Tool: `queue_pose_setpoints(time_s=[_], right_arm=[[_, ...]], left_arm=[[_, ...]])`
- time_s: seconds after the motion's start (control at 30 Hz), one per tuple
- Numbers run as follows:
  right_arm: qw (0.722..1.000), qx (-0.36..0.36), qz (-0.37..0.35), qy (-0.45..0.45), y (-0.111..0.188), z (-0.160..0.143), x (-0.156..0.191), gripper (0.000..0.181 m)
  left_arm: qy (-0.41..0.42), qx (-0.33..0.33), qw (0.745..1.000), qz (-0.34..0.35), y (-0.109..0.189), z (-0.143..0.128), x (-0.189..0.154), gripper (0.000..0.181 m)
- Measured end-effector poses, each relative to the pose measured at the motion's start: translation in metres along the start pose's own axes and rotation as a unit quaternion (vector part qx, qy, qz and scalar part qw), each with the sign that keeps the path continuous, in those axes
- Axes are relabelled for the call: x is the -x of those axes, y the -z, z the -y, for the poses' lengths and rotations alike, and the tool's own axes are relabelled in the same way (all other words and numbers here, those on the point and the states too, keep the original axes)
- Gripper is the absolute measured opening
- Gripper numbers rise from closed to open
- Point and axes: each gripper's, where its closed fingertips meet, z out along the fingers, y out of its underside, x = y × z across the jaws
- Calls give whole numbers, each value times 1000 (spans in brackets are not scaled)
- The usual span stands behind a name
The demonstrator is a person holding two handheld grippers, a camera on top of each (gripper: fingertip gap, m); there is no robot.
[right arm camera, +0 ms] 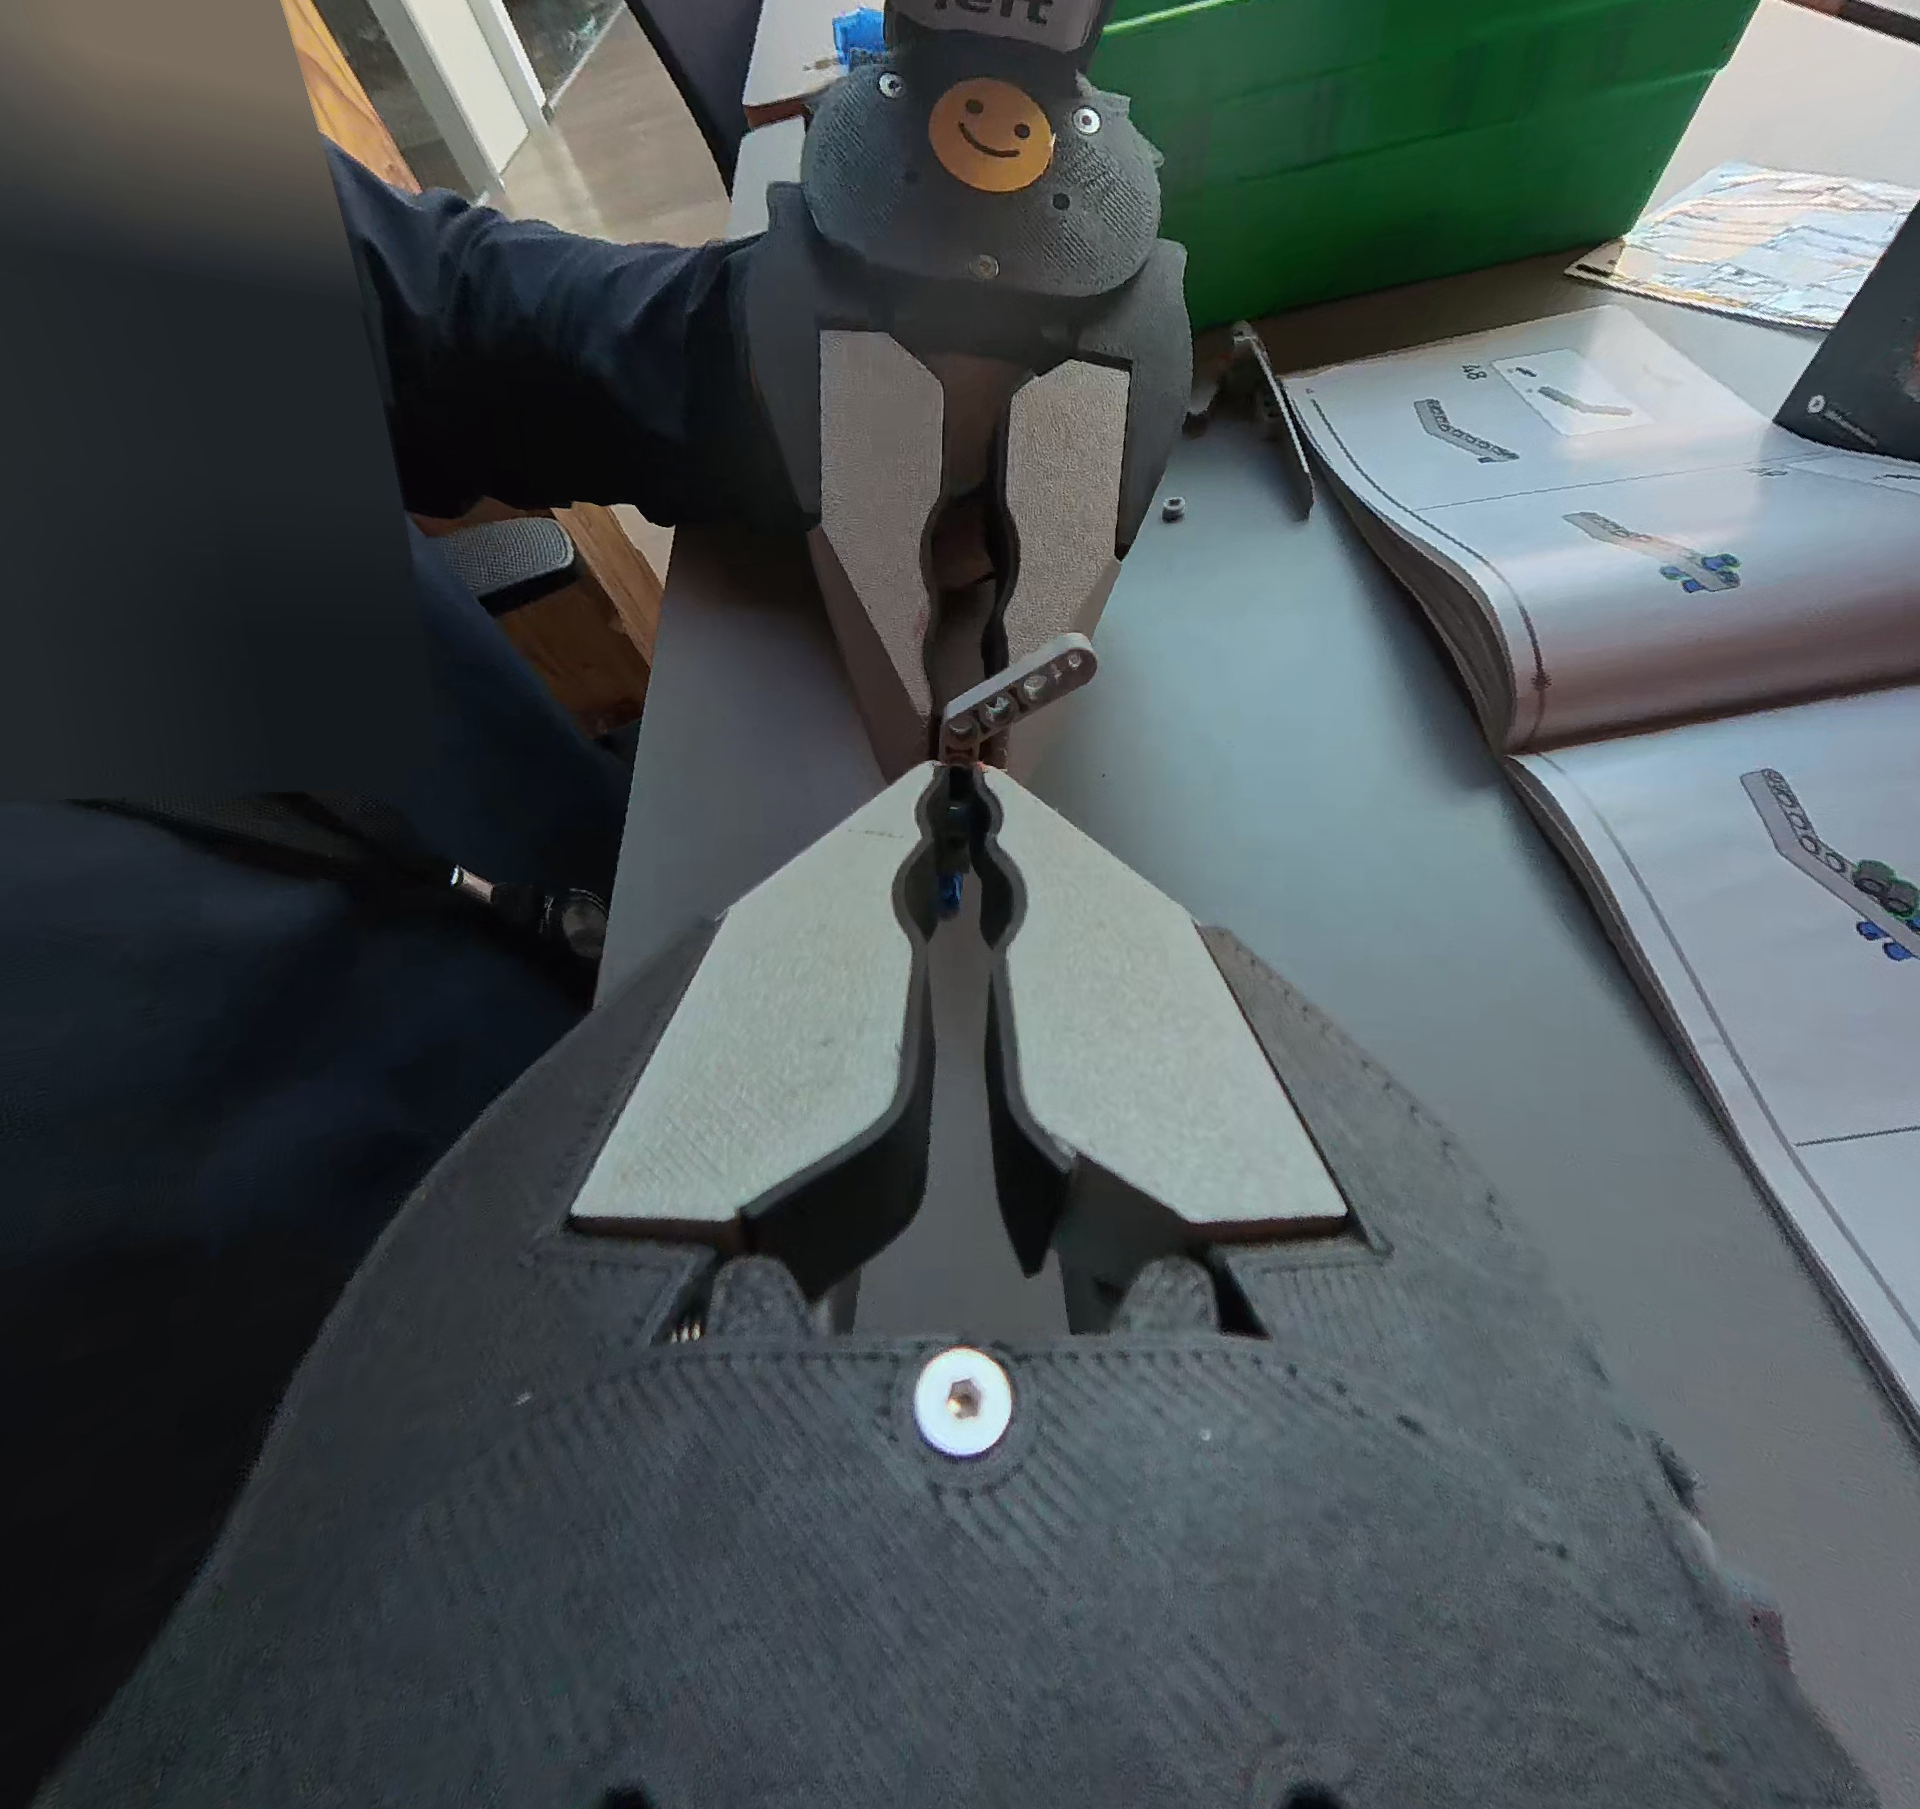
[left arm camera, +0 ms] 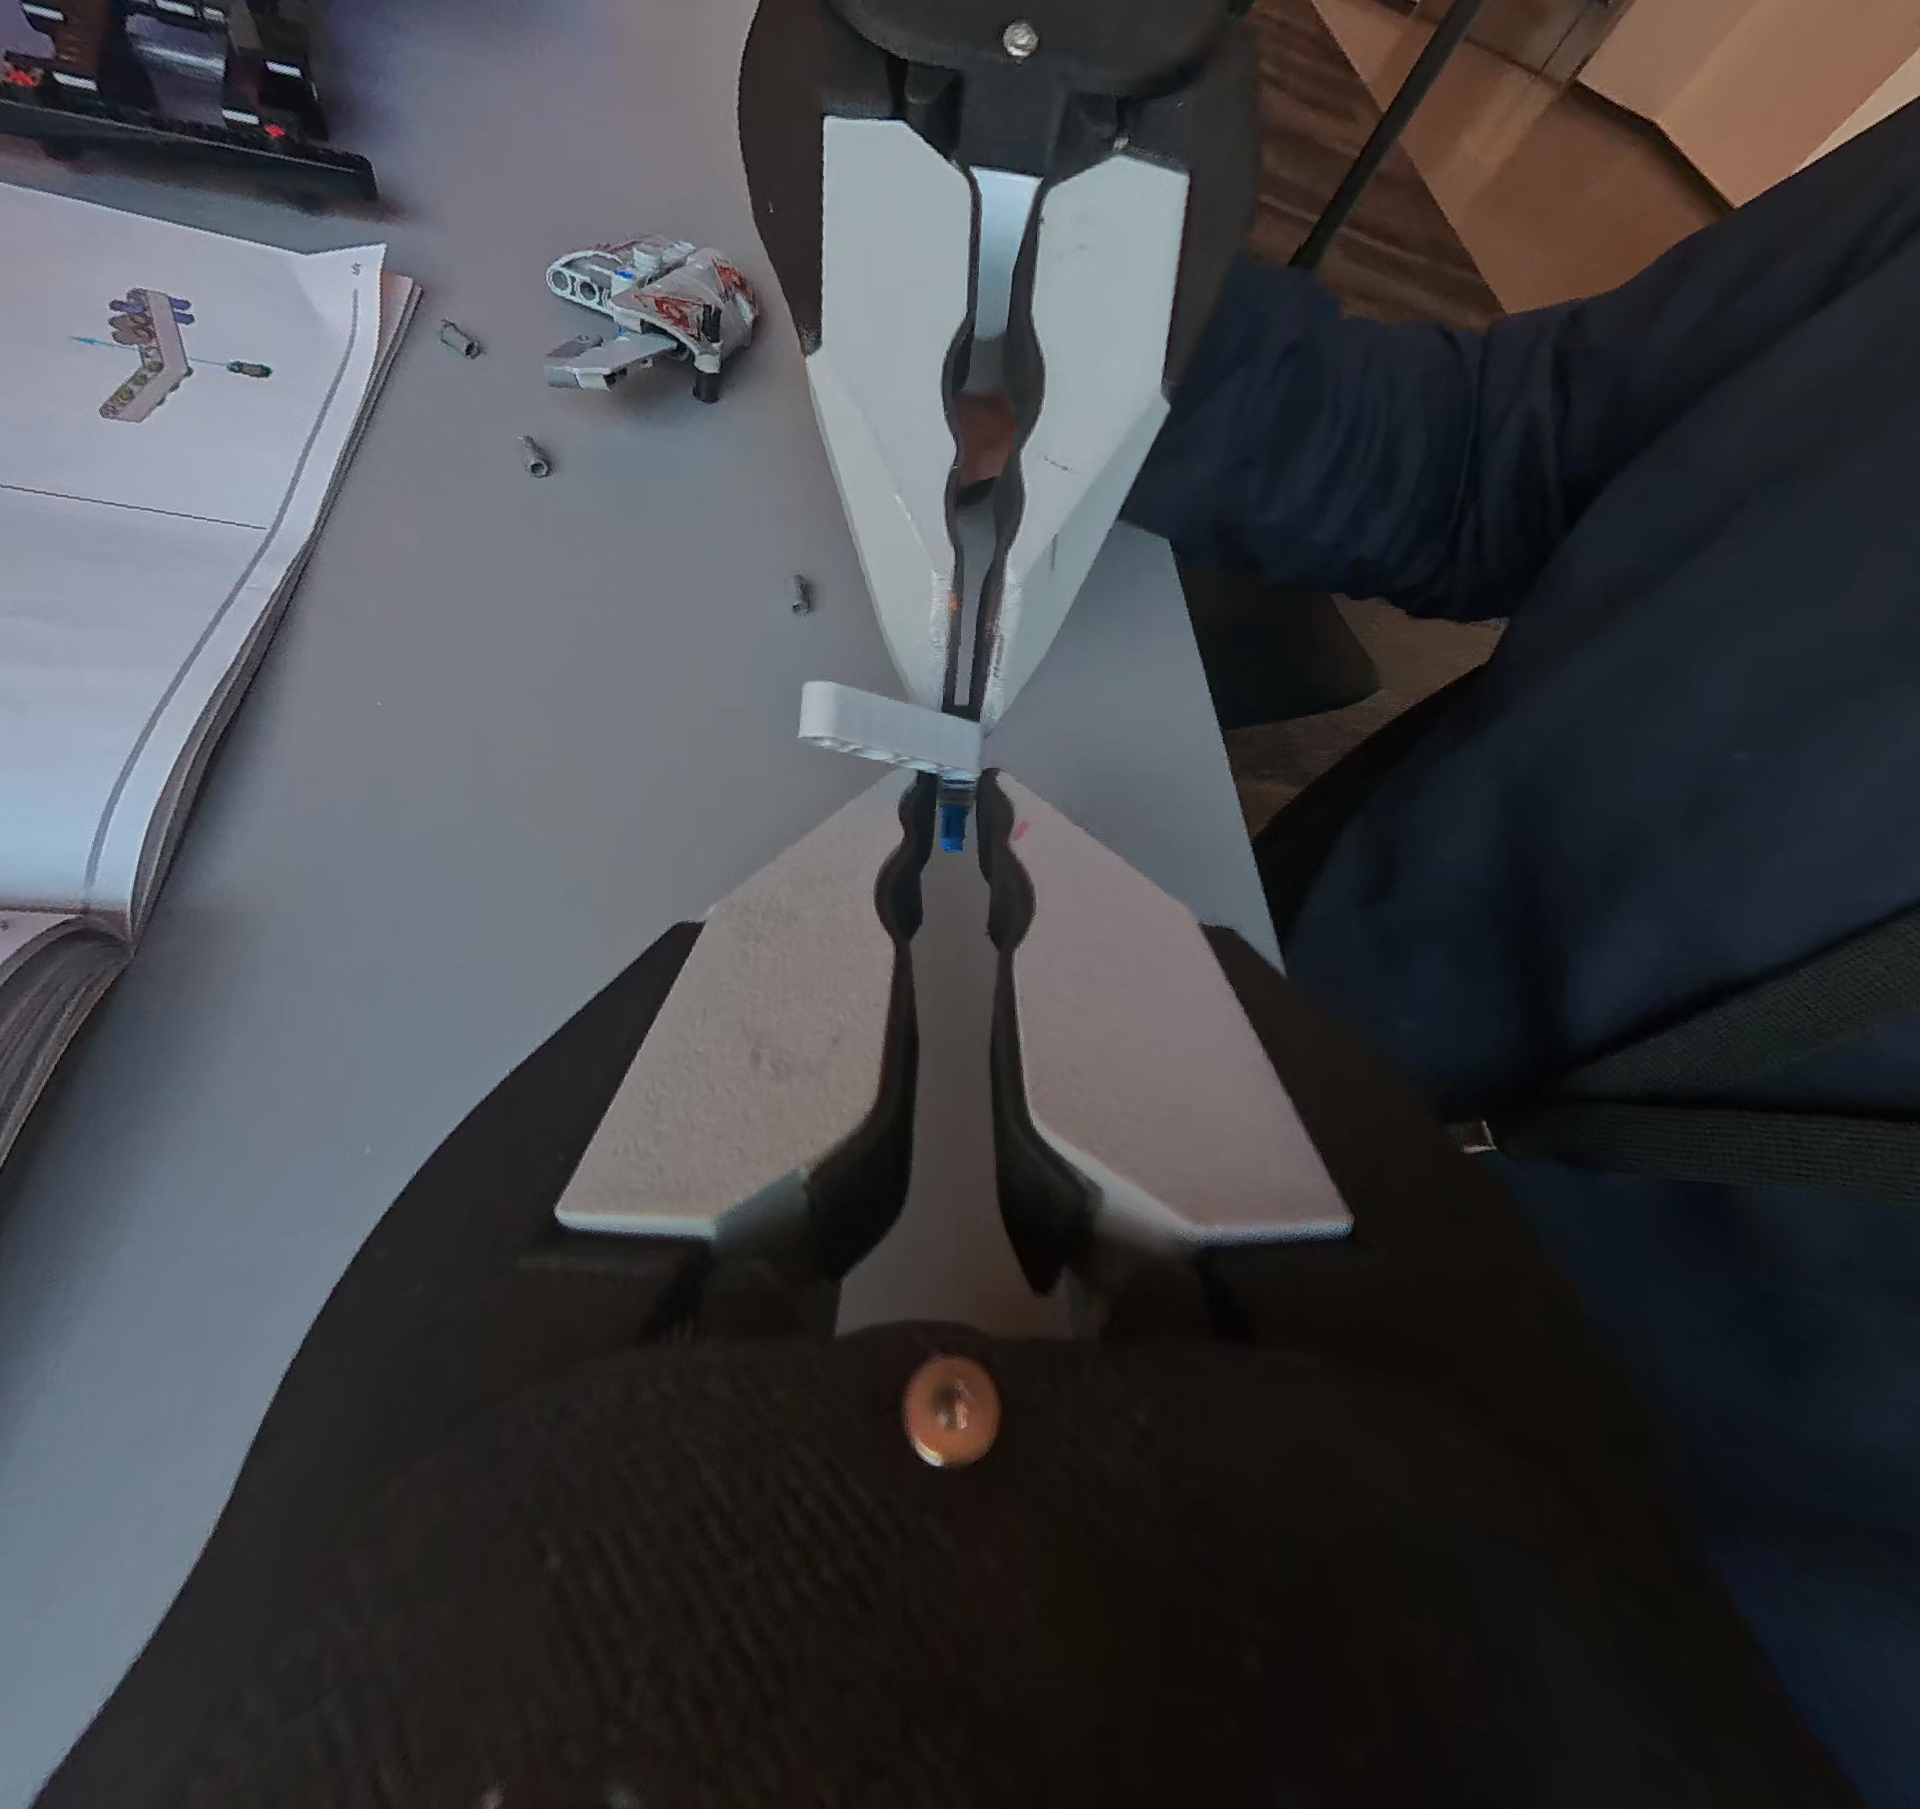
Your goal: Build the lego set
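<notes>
the left gripper [left arm camera: 948, 803] pinches a blue pin [left arm camera: 950, 817] at mid-frame, tip to tip with the right gripper [left arm camera: 964, 710], which clamps a grey beam [left arm camera: 888, 726] (the pin meets the beam's end). a booklet [left arm camera: 156, 512] lies open at left, a small model [left arm camera: 649, 315] toward the upper left on the table [left arm camera: 468, 824].

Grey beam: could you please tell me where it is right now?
In the left wrist view the grey beam sits mid-frame, where the tips of the left gripper and right gripper meet, sticking out leftward.
</notes>
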Motion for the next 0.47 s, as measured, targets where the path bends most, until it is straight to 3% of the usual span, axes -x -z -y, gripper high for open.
queue_pose_setpoints(time_s=[0.3, 0.47], right_arm=[[999, -17, -27, -40, 9, 0, -13, 0], [997, -36, -36, -60, 20, 0, -19, 0]], left_arm=[[12, -28, 999, 26, 6, 8, 11, 3], [9, -31, 997, 74, 13, 8, 26, 3]])
